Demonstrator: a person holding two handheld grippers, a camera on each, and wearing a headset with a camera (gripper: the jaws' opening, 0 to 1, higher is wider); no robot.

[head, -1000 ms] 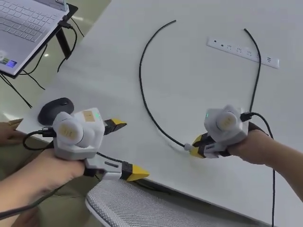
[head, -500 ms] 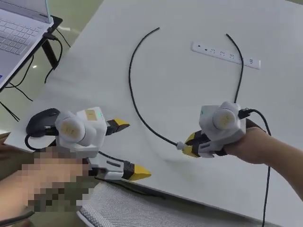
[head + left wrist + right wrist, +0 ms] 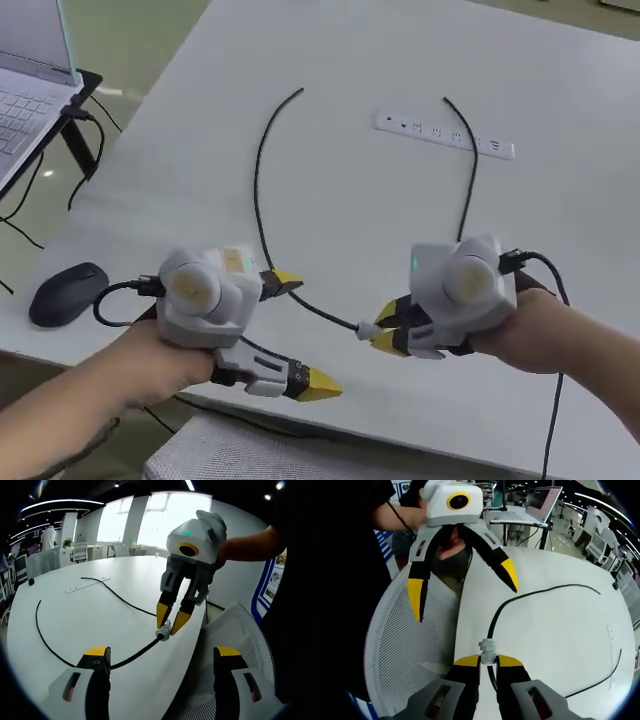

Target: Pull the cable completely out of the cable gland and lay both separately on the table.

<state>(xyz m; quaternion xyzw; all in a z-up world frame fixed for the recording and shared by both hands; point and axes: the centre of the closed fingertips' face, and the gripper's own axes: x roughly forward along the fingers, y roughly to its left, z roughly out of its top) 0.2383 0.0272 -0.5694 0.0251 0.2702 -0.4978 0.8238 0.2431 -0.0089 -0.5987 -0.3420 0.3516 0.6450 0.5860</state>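
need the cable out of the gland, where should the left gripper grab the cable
Probably grip the cable on its straight stretch just beyond the cable gland, which the right gripper pinches. Bring the open left gripper from the table edge, jaws across the run.

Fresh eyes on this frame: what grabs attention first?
The right tool stands out first, pinching the small white cable gland near the front edge of the table. The black cable sweeps from the gland in a long curve across the white top. Facing it, the left tool hangs wide open at the table's edge.
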